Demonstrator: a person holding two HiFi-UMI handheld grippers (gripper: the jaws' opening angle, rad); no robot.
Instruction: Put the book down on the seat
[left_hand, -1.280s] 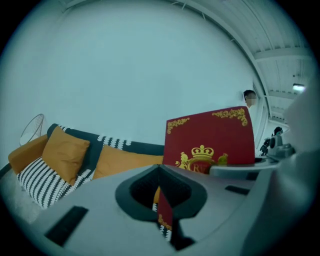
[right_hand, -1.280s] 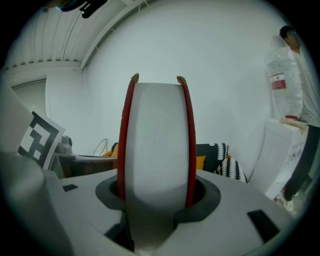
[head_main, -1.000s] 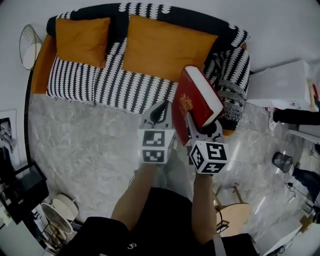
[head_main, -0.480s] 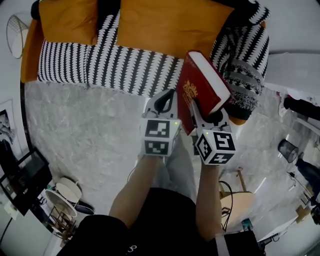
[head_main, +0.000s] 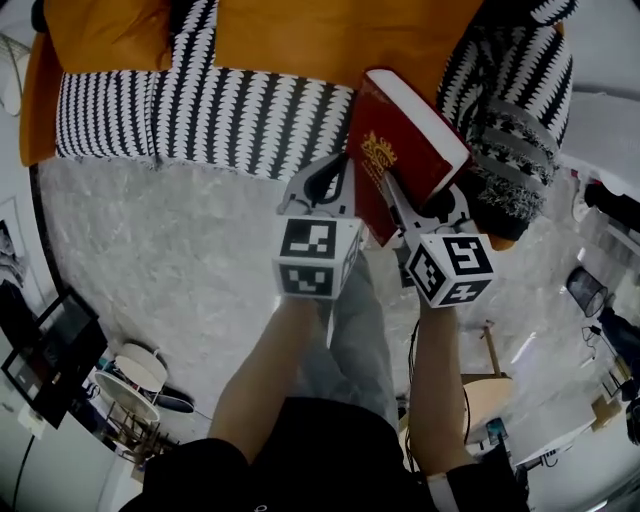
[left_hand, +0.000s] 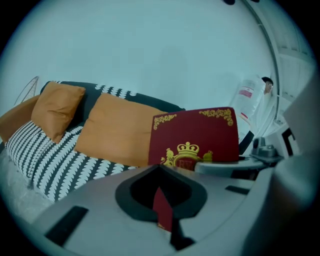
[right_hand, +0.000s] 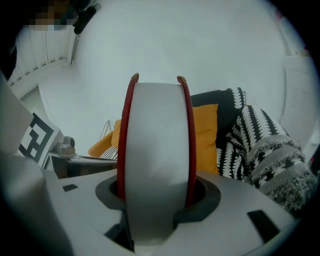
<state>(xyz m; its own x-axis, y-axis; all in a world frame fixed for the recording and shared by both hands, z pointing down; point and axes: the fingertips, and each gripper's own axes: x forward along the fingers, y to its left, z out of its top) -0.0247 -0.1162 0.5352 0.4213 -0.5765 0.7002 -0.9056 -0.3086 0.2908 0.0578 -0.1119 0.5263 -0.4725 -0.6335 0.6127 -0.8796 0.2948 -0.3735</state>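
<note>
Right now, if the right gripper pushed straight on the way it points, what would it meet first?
Carrying the red book it grips, the right gripper would probably reach the orange cushion on the sofa first; depth is hard to judge.

book (head_main: 405, 150): thick red hardcover with a gold crest and gold corner ornaments on the front cover and a pale page block. It is held in the air, tilted, at 1 o'clock in the head view, overlapping the front edge of the seat (head_main: 200, 115).
seat: black-and-white patterned sofa cushion, spanning 10 to 12 o'clock.
</note>
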